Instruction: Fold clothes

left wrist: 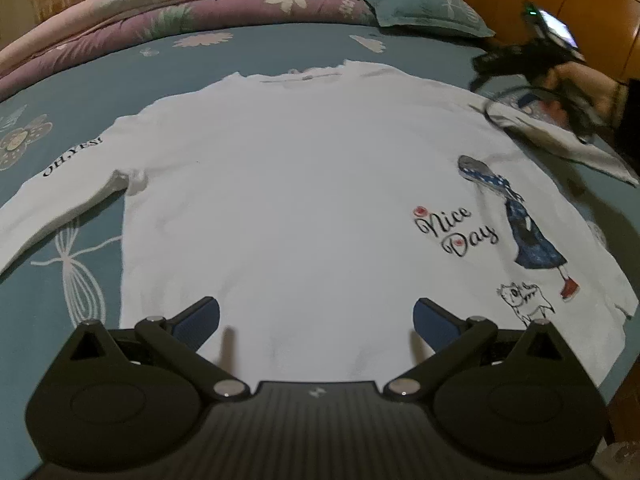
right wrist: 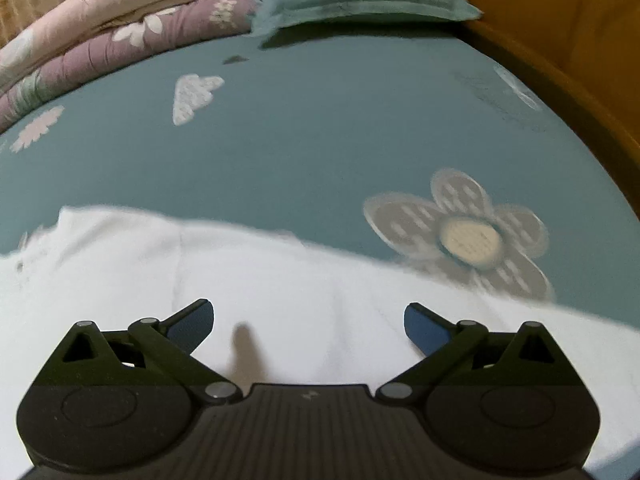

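A white long-sleeved shirt (left wrist: pixel 304 184) lies flat on the teal bed sheet (left wrist: pixel 80 80), printed "Nice Day" beside a girl and a small dog at its right. Its left sleeve (left wrist: pixel 60 196), lettered "OH,YES!", stretches out to the left. My left gripper (left wrist: pixel 316 316) hovers open over the shirt's lower hem, nothing between its fingers. The right gripper (left wrist: pixel 532 68) shows at the far right above the right sleeve (left wrist: pixel 560 136), blurred. In the right wrist view my right gripper (right wrist: pixel 308 320) stands open over white shirt fabric (right wrist: pixel 280 280), its blue pads (right wrist: pixel 424 332) wide apart.
Folded pink and purple floral quilts (left wrist: pixel 180 4) are stacked along the far side of the bed. A teal pillow (left wrist: pixel 428 4) lies at the far right, against a wooden bed frame (left wrist: pixel 560 8). The sheet (right wrist: pixel 320 128) carries a large flower print (right wrist: pixel 464 236).
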`<action>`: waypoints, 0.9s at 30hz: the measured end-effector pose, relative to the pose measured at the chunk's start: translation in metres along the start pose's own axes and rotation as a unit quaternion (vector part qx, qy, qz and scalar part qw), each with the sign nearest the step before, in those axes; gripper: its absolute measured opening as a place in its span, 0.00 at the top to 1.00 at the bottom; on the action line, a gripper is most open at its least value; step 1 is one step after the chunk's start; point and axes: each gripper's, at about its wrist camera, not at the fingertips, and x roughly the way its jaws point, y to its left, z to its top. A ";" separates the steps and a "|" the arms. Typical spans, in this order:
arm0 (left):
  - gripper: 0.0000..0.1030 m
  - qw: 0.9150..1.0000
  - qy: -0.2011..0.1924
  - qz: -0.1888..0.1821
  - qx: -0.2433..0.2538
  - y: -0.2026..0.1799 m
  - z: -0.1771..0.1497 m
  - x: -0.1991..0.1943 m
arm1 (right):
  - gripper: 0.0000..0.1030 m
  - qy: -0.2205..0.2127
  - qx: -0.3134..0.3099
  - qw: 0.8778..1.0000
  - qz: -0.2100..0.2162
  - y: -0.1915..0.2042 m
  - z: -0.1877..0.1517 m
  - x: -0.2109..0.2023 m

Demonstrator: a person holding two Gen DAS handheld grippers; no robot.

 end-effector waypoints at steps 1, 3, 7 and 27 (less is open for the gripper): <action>0.01 1.000 0.001 -0.002 0.004 -0.002 0.000 0.000 | 0.00 0.006 0.004 1.000 -0.002 -0.007 -0.007 -0.002; 0.01 1.000 0.002 -0.004 0.010 -0.007 0.000 -0.001 | 0.00 0.013 0.016 1.000 -0.001 -0.028 -0.022 -0.003; 0.01 1.000 0.002 -0.007 0.019 -0.013 0.001 -0.003 | 0.00 -0.018 0.037 0.998 0.048 -0.091 -0.051 -0.016; 0.01 0.999 0.019 -0.001 0.047 -0.038 0.009 0.010 | 0.00 -0.039 0.111 0.986 -0.116 -0.217 -0.040 -0.002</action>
